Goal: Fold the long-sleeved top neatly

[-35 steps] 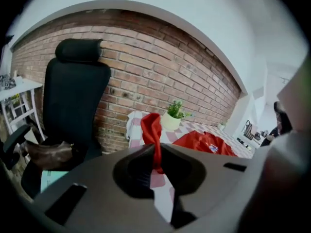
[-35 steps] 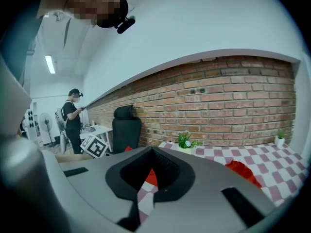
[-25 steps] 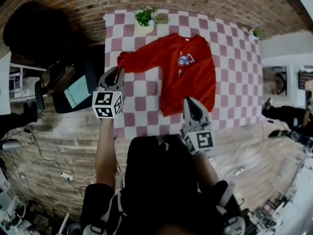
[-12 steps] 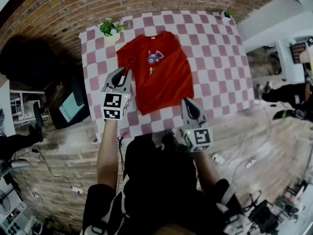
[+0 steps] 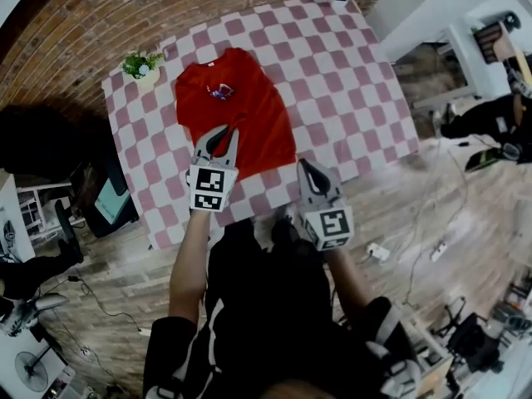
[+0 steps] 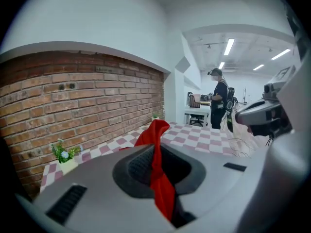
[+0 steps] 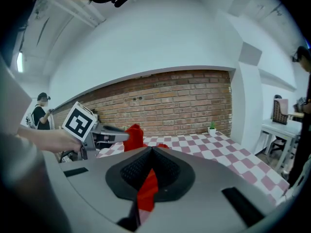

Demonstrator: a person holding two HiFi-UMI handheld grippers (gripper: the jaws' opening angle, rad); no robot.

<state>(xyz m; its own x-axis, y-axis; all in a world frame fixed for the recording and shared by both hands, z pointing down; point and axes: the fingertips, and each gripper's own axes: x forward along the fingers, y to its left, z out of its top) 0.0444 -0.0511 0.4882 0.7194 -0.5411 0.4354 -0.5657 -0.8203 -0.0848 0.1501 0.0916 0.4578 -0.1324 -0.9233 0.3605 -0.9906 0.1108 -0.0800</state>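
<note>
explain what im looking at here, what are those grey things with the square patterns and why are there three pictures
There is no robot here. A person holds a tool in each hand, each ending in tongs and carrying a cube with square markers. The top-down picture comes from a camera on the person's head. The other two come from cameras riding on each tool, looking along its tongs. On the checked table lies a red long-sleeved top, with a small potted plant up by its collar end. The left tongs and the right tongs are both closed on red fabric of that top, apparently to fold it.
</note>
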